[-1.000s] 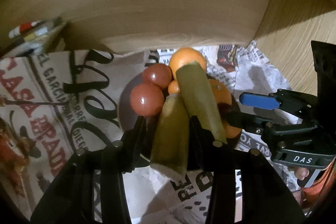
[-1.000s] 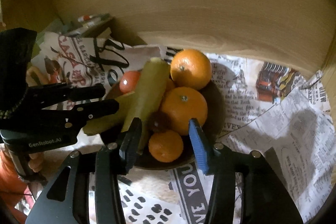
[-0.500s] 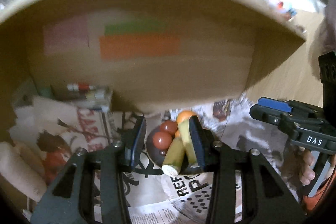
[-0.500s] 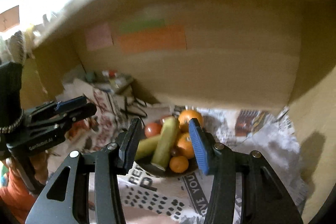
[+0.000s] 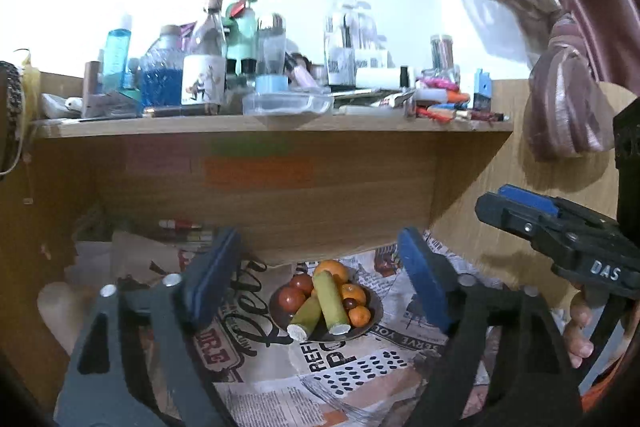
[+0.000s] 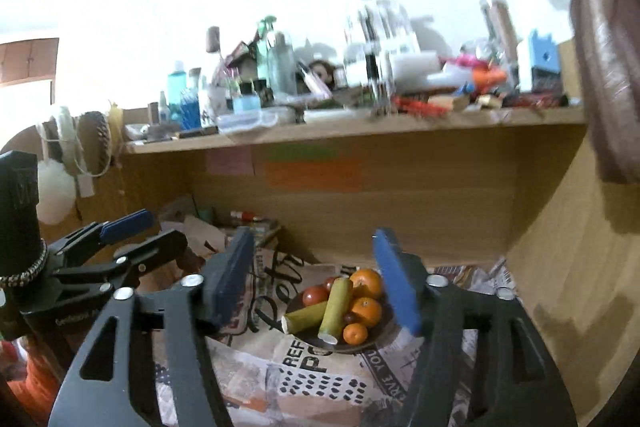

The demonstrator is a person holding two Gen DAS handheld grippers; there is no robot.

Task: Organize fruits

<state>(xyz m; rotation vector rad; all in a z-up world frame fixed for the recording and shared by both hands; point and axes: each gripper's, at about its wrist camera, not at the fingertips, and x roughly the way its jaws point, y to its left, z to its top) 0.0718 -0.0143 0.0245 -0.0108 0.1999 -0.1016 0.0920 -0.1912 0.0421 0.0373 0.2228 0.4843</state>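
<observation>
left wrist view:
left gripper: jaws wide apart, just been opening, nothing between the pads; bowl seen through the gap, well beyond the tips
bowl: dark, round, on newspaper covering the tabletop, under the shelf
fruit: orange at the back, two tomatoes on the left, smaller oranges on the right; small dark fruit between them, type unclear
green stalks: two cut pieces lying across the fruit, cut ends towards the camera, over the near rim
right gripper: at right edge, side-on, jaw gap not readable here; fingers of a hand on its grip
shelf: wooden, crowded with bottles, jars, clear tub
curtain: pinkish, tied, upper right

right wrist view:
right gripper: jaws apart, just been opening, empty; bowl framed between the pads, clear of them
fruit: oranges on the right, tomatoes at the left, green stalks on top, angled towards the near-left rim
left gripper: at left edge, jaws parted, empty
back panel: orange, green and pink sticky notes under the shelf
</observation>
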